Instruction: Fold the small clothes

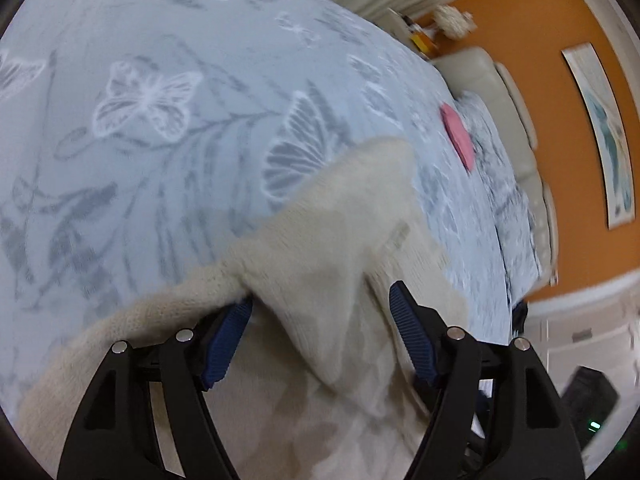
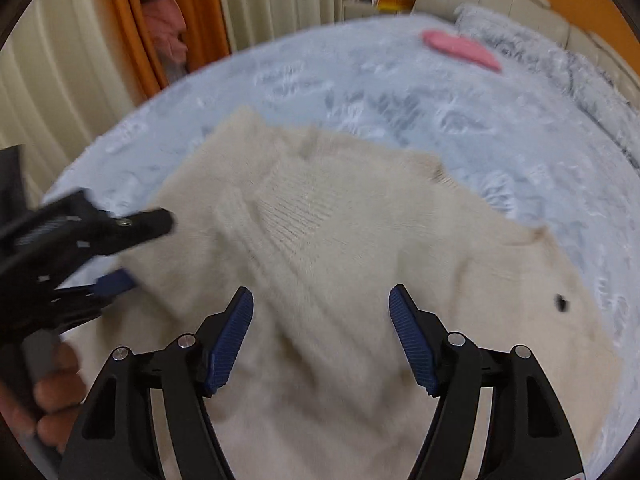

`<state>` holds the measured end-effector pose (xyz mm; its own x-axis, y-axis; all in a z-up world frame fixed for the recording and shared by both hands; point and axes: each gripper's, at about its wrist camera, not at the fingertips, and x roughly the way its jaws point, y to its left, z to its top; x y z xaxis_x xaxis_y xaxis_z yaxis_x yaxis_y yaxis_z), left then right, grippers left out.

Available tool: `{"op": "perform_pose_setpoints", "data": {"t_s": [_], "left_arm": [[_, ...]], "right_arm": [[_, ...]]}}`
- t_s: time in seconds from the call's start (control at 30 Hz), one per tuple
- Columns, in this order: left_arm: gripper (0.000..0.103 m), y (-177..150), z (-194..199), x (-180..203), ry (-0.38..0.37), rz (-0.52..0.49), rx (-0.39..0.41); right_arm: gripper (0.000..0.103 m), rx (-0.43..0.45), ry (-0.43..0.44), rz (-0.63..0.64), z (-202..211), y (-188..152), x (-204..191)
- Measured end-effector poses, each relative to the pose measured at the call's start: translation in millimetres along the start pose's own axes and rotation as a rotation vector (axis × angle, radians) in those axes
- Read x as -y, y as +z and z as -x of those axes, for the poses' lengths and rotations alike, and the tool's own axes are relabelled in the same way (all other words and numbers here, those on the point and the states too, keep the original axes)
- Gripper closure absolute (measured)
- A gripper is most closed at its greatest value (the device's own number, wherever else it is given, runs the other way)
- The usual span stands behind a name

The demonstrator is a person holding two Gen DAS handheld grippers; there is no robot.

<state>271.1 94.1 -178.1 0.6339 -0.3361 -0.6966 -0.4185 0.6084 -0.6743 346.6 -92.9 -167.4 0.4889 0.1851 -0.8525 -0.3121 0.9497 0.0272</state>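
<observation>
I see both tongs, left (image 1: 320, 312) and right (image 2: 321, 312), gaping, gripping nothing; cream sweater (image 2: 340, 240) blurred, bedspread (image 2: 440, 112) open beyond.

A cream, fuzzy knitted sweater (image 2: 320, 232) lies spread across the pale blue butterfly-print bedspread (image 2: 400, 92), partly folded. One ribbed-cuffed sleeve (image 2: 296, 208) is laid back over the body, its end pointing toward the far side of the bed. The fabric is rumpled and thick, with soft folds running down its middle. In the left wrist view a flap of the same sweater (image 1: 340, 240) rises in a loose peak above the bedspread, its underside smoother than the fluffy outer face.
</observation>
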Motion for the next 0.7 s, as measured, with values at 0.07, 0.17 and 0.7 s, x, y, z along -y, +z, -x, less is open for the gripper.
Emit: {"op": "perform_pose_setpoints", "data": {"t_s": [0.07,0.17,0.7], "left_arm": [[0.043,2.9,-1.4,-6.5,-0.004,0.015,0.026],[0.047,1.4,-0.4,-8.9,-0.003,-0.015,0.044],[0.033,-4.5,5.1,-9.3,-0.050,0.037,-0.013]], "right_arm": [[0.082,-0.013,0.068,-0.050,-9.4,-1.8,13.8],[0.093,0.143,0.182,-0.362,36.4,-21.4,70.4],[0.032,0.278,0.304,-1.116,86.4,-220.9,220.6]]}}
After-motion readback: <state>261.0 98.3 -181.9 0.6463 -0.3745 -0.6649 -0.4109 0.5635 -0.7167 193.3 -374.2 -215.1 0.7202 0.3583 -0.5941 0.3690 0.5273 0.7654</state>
